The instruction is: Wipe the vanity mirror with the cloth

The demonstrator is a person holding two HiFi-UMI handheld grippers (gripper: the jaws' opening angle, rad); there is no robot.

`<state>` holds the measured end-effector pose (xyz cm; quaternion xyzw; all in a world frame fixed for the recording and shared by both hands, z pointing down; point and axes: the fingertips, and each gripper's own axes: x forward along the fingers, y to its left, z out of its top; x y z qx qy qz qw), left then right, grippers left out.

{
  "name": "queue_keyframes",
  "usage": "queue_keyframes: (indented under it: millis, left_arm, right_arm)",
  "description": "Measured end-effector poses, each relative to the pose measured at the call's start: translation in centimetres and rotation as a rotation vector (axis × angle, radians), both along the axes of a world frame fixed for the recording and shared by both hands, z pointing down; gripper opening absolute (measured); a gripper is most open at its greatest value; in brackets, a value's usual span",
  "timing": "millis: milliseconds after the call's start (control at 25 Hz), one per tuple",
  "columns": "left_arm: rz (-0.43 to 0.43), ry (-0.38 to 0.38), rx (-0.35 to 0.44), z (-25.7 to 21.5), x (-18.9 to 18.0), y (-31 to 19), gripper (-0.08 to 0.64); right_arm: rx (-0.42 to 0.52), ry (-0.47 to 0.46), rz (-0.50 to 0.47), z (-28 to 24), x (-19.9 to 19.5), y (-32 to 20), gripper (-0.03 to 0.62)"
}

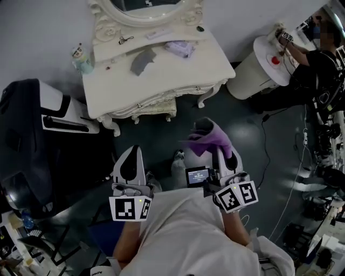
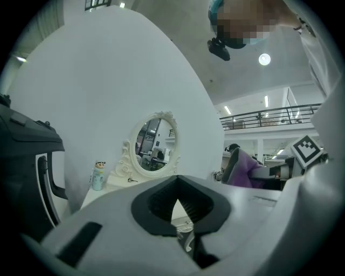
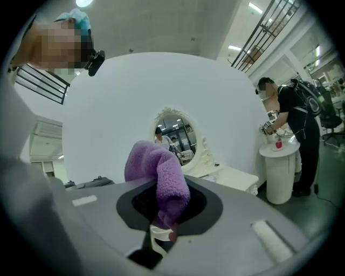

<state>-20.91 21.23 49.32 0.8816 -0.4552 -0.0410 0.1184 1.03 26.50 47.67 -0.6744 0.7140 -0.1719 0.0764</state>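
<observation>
Right gripper point(image 1: 220, 153) clenched on the purple cloth point(image 1: 207, 137) — left gripper point(image 1: 131, 153) closed, nothing between its jaws.
Both grippers are side by side, apart from the white vanity table point(image 1: 161, 78); the vanity mirror point(image 1: 141, 5) stands at its rear.

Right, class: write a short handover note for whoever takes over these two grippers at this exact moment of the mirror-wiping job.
Left gripper: shut, empty.
Right gripper: shut on the purple cloth.
Vanity mirror: at the back of the white vanity table, ahead, apart from both grippers.
Done: cloth is in the jaws.
Left: move up to the table and wipe the mirror; the cloth is not yet touching the glass.
</observation>
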Motion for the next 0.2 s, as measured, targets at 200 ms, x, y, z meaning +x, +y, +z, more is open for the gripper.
queue_keyframes:
  millis: [200]
  left_arm:
    - [0.023,0.007,0.025,-1.3,-0.2,4.3,0.003]
  right_arm:
    - [-0.012,-0.006,0.001,-1.1,-1.3,5.3,0.057]
